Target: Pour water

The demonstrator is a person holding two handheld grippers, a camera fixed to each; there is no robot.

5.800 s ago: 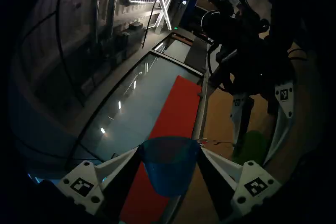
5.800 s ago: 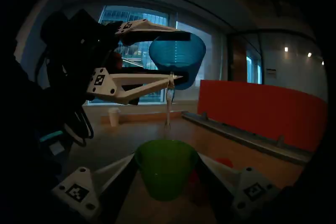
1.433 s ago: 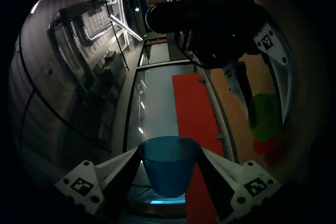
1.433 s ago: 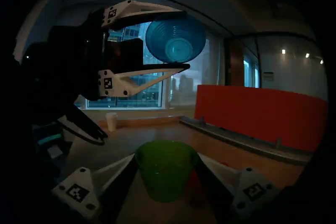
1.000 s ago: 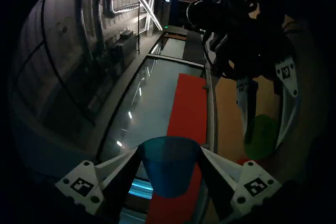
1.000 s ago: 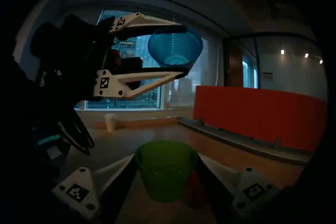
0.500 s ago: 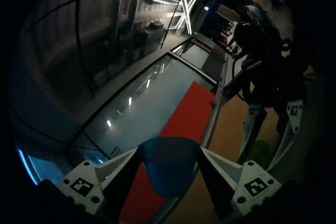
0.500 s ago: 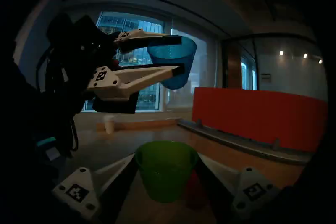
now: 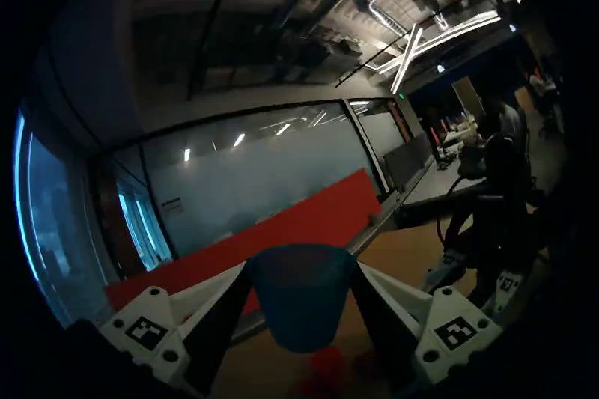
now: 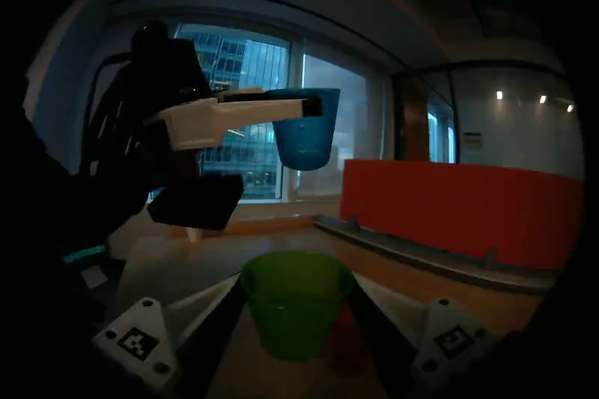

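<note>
The blue cup [image 9: 302, 308] is being held upright by the left gripper [image 9: 301, 279], at twelve o'clock above the green cup [image 10: 296, 313], which is being squeezed on both sides by the right gripper [image 10: 296, 287].

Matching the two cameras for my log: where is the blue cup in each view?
Left gripper view: blue cup bottom centre, close up.
Right gripper view: blue cup upper centre, farther off, above the green cup.
Shared landmark: the red panel.

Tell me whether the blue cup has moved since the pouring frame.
Yes. The blue cup has swung back from tipped to upright against the window.
</note>
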